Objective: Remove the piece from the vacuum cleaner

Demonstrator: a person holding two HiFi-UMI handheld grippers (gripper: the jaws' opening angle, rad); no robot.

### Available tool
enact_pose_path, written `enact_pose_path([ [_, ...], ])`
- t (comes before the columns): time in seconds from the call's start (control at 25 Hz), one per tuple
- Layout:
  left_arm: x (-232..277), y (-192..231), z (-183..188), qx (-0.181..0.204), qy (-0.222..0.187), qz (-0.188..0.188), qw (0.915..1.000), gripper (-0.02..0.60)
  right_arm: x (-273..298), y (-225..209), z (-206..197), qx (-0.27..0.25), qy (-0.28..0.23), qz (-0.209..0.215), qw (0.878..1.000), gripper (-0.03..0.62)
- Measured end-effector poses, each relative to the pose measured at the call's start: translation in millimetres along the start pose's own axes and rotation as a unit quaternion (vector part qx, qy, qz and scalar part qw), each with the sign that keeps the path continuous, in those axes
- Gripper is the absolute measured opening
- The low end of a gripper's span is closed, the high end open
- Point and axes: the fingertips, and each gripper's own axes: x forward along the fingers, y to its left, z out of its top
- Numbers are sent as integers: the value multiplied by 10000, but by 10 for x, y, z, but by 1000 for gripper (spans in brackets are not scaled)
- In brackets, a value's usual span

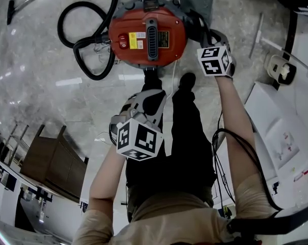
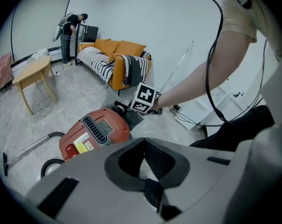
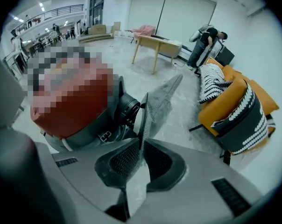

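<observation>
Head view looks steeply down on a red vacuum cleaner (image 1: pixel 146 34) standing on the pale marble floor (image 1: pixel 52 101), just past the person's dark shoes. Its black hose (image 1: pixel 77 40) loops on the floor at the picture's left of the body.

Right gripper view shows the right tongs (image 3: pixel 142 143) clenched on the piece (image 3: pixel 156 104), a thin grey sheet with a mesh-like face. It is nipped by its lower edge between the two pads and rises edge-on from them, tilting away toward the top. The piece stands just beside the vacuum cleaner's grey lower body and a round black port (image 3: pixel 128 108). I cannot tell whether it touches the machine or is clear of it. From the head view the same sheet lies at the far right edge of the red dome, beyond the right gripper's marker cube (image 1: pixel 215 60).

Left gripper view shows the left tongs (image 2: pixel 144 141) pressed together at the tips with nothing between them. They are held near the person's legs, well short of the vacuum cleaner, pointing down toward it.

Off to the side stands an orange sofa (image 2: pixel 117 62) with a striped throw (image 2: pixel 101 59), and a second person (image 2: pixel 68 31) stands at the far wall.
</observation>
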Motion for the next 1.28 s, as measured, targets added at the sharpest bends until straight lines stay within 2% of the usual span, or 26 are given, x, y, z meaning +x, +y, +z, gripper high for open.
enact_pose_path([
  [0.08, -17, 11, 3, -9, -4, 27, 10000, 2, -4, -8, -9, -63, -17, -46, 10000, 34],
  [0.12, -26, 23, 0, -25, -8, 47, 10000, 2, -5, -16, -14, 120, -26, -35, 9999, 34],
  [0.2, -38, 52, -32, -83, -15, 78, 9999, 2, 1, -27, -19, 1074, -21, 148, 9941, 32],
  [0.24, -36, 66, -58, -110, -10, 86, 9999, 2, 6, -29, -11, 1789, -2, 332, 9833, 32],
  [0.28, -28, 77, -83, -126, 0, 93, 9999, 2, 9, -30, 5, 2545, 21, 557, 9655, 32],
  [0.32, -18, 81, -101, -132, 10, 98, 9999, 2, 10, -29, 20, 3255, 49, 797, 9421, 33],
  [0.4, 2, 62, -100, -139, 1, 91, 9999, 2, 3, -24, 20, 4429, 102, 1265, 8875, 34],
  [0.44, 13, 45, -88, -141, -15, 79, 9999, 2, -3, -22, 9, 4989, 115, 1499, 8535, 34],
  [0.52, 33, 15, -73, -130, -38, 47, 9999, 2, -8, -13, -10, 6094, 94, 1926, 7691, 35],
  [0.56, 41, 7, -75, -123, -37, 35, 9999, 2, -5, -6, -13, 6496, 69, 2076, 7314, 38],
  [0.6, 46, 2, -78, -118, -32, 27, 9999, 2, 0, -1, -16, 6750, 49, 2175, 7050, 38],
  [0.64, 47, 1, -81, -117, -28, 24, 9999, 2, 6, -1, -21, 6887, 38, 2231, 6899, 38],
  [0.68, 45, 5, -84, -119, -25, 25, 9999, 2, 14, -7, -30, 6949, 37, 2255, 6828, 38],
  [0.72, 40, 13, -87, -120, -23, 33, 9999, 2, 20, -17, -38, 6951, 45, 2259, 6825, 40],
  [0.76, 34, 22, -90, -121, -19, 45, 9999, 2, 24, -31, -42, 6845, 65, 2239, 6938, 41],
  [0.8, 29, 32, -94, -122, -17, 56, 9999, 2, 25, -49, -41, 6519, 101, 2167, 7266, 41],
  [0.84, 25, 40, -98, -125, -17, 67, 9999, 2, 22, -67, -31, 5846, 163, 2003, 7861, 41],
  [0.88, 23, 47, -104, -130, -18, 75, 9999, 2, 17, -76, -17, 4783, 256, 1729, 8606, 40],
  [0.92, 22, 52, -112, -136, -17, 82, 9999, 2, 11, -71, -8, 3469, 360, 1378, 9270, 40],
  [0.96, 23, 53, -122, -140, -10, 86, 9999, 2, 8, -53, -10, 2187, 428, 1042, 9693, 38],
  [1.0, 25, 50, -133, -142, -1, 85, 9999, 2, 10, -32, -19, 1218, 430, 812, 9883, 37],
  [1.04, 30, 42, -139, -142, 8, 78, 9999, 2, 12, -20, -29, 669, 382, 708, 9945, 35],
  [1.16, 48, 14, -141, -145, 7, 49, 9999, 2, 13, -40, -34, 1, 244, 534, 9983, 37],
  [1.28, 54, 8, -169, -161, 23, 56, 9999, 2, 20, -38, -46, -530, 126, 124, 9984, 37],
])
